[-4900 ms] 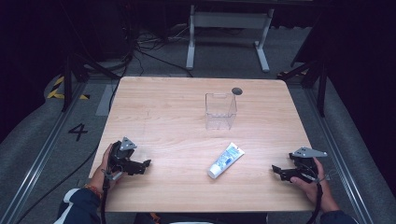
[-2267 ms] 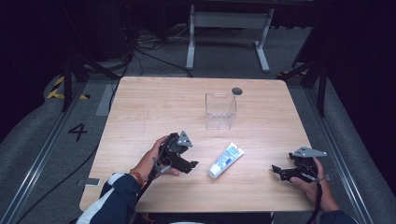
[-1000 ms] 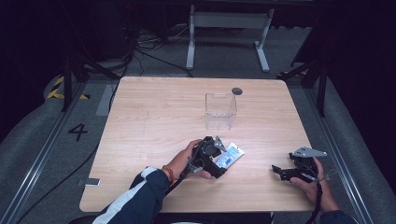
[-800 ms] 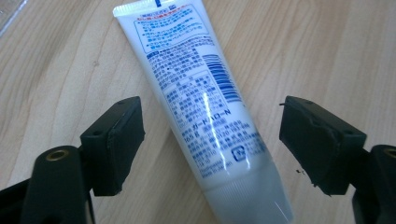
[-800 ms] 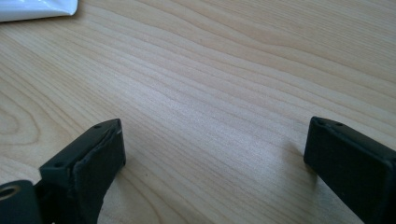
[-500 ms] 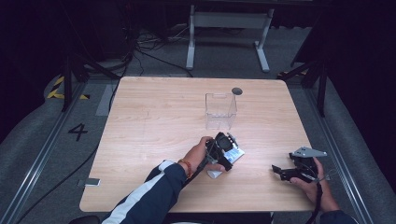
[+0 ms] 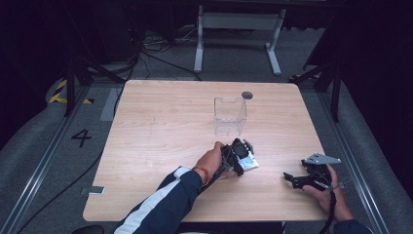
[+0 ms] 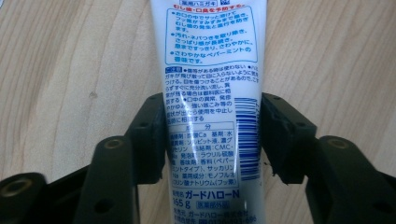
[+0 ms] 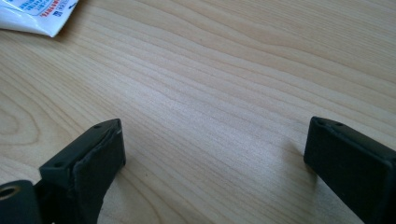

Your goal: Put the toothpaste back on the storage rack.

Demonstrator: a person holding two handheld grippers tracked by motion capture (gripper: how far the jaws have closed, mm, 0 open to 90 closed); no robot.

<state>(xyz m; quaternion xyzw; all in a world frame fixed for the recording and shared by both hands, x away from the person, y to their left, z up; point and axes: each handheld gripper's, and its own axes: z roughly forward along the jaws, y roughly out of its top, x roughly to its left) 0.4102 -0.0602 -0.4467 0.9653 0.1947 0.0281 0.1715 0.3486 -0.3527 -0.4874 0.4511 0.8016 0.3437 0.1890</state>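
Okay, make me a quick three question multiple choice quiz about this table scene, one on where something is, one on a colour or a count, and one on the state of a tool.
1. Where does the clear box stand?
A. on the table's far half, beyond the tube
B. at the near left corner
C. under the right tool

2. What colour is most of the tube?
A. red
B. white with blue print
C. green

3. How does the left tool stand?
A. wide open over bare wood
B. its two jaws flank the tube, one on each side
C. clamped on the clear box

Answers:
1 A: in the high view the box sits farther up the table than the tube.
2 B: the left gripper view shows blue text on white.
3 B: there a black jaw sits at each edge of the tube.
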